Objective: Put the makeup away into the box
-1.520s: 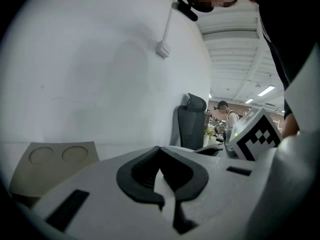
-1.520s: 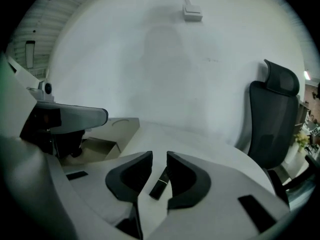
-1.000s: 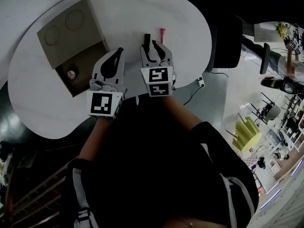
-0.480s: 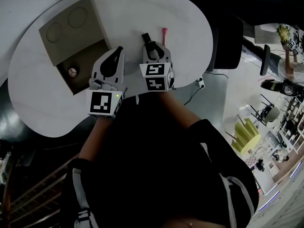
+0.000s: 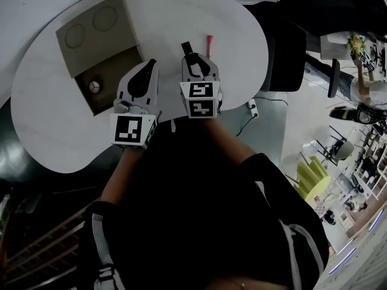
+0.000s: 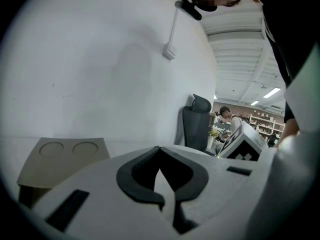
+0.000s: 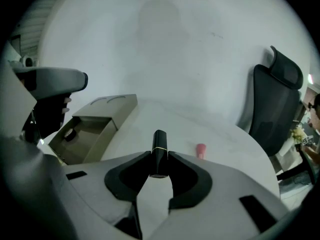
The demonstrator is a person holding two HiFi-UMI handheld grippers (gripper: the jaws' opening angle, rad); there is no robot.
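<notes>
- White round table (image 5: 54,132) fills most of the head view, and a black office chair (image 5: 289,47) stands past its far edge.
- On the left part of the table sits a brown cardboard box (image 5: 121,71). It is open, and its lid (image 5: 115,38) with 2 round marks is flipped back.
- 1 small round thing (image 5: 94,87) lies inside the box.
- The right gripper (image 7: 160,158) has just been closing its jaws. Now they pinch a black lipstick (image 7: 159,143) with a thin gold ring, which pokes out past their tips, to the right of the box.
- The left gripper (image 6: 160,151) has its jaws pressed together with nothing in them. It is beside the right gripper, near the box.
- 1 pink makeup piece (image 5: 209,42) lies on the table near the lipstick, not touching it.
</notes>
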